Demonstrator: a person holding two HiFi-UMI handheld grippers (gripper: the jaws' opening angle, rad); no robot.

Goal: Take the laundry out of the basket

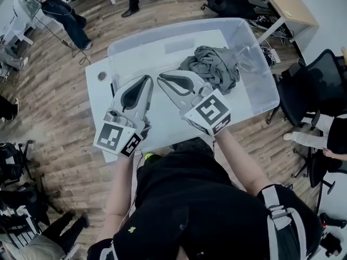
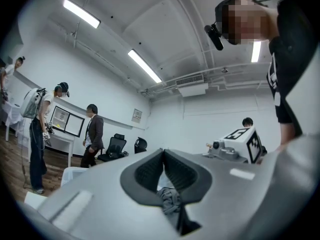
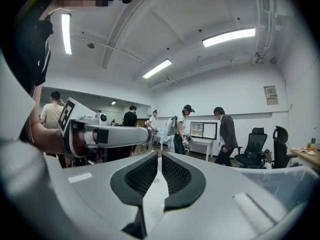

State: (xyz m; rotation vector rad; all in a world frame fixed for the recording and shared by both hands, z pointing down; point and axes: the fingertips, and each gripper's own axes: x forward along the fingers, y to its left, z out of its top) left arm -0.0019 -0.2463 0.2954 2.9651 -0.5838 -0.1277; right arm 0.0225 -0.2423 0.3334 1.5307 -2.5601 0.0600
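A crumpled grey garment [image 1: 212, 66] lies in the far right part of a clear plastic bin [image 1: 255, 99] that serves as the basket. Both grippers hover side by side over the bin's near half, left of the garment. My left gripper [image 1: 146, 78] is shut with nothing in it. My right gripper [image 1: 161, 77] is shut and empty too, its tip a little short of the cloth. In the left gripper view the jaws [image 2: 163, 152] meet, and the grey garment [image 2: 170, 200] shows below them. The right gripper view has its closed jaws [image 3: 160, 157] pointing level across the room.
The bin rests on a white table [image 1: 97, 93] over a wood floor. A black office chair [image 1: 312, 85] stands to the right and a wooden desk [image 1: 290, 4] at the far right. Several people [image 3: 182, 126] stand further off in the room.
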